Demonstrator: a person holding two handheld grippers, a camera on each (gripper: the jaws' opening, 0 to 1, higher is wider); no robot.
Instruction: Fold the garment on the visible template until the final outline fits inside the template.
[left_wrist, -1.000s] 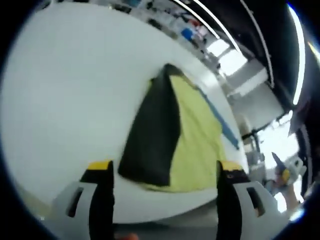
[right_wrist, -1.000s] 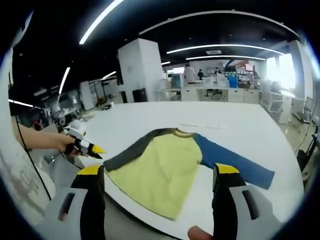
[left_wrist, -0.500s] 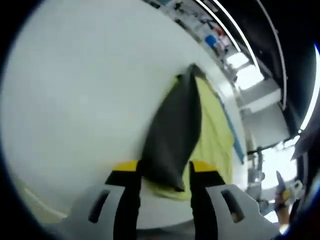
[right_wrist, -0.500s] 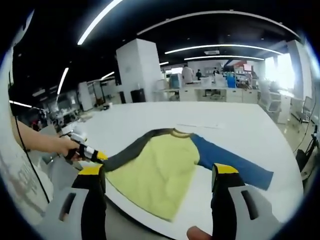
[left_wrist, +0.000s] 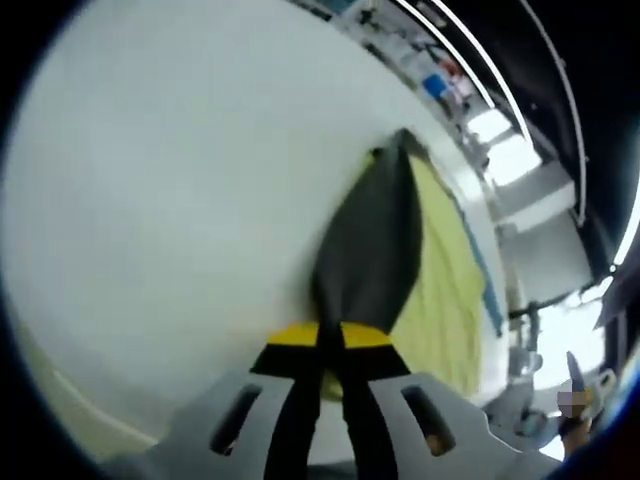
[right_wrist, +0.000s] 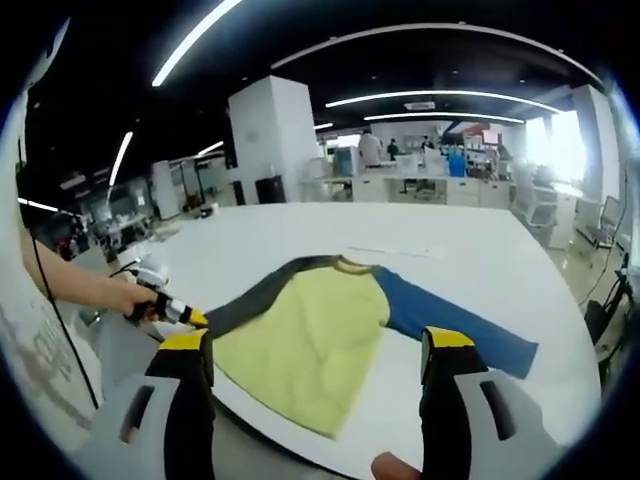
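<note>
- Grey sleeve (left_wrist: 368, 240) runs straight away from your left gripper (left_wrist: 330, 335) in the left gripper view: its jaws are pressed together on the cuff end, and the sleeve's long axis lines up with them, reaching to the collar far off. The yellow body (left_wrist: 447, 280) lies to the right of the sleeve on the white table (left_wrist: 150, 200).
- Right gripper view: your right gripper (right_wrist: 312, 345) hangs with its jaws spread, holding nothing, short of the shirt's (right_wrist: 300, 325) near hem. The blue sleeve (right_wrist: 455, 325) stretches right. The left gripper (right_wrist: 170, 312) sits at the grey cuff, so the left is nearer for that fold. I can't make out a template.
</note>
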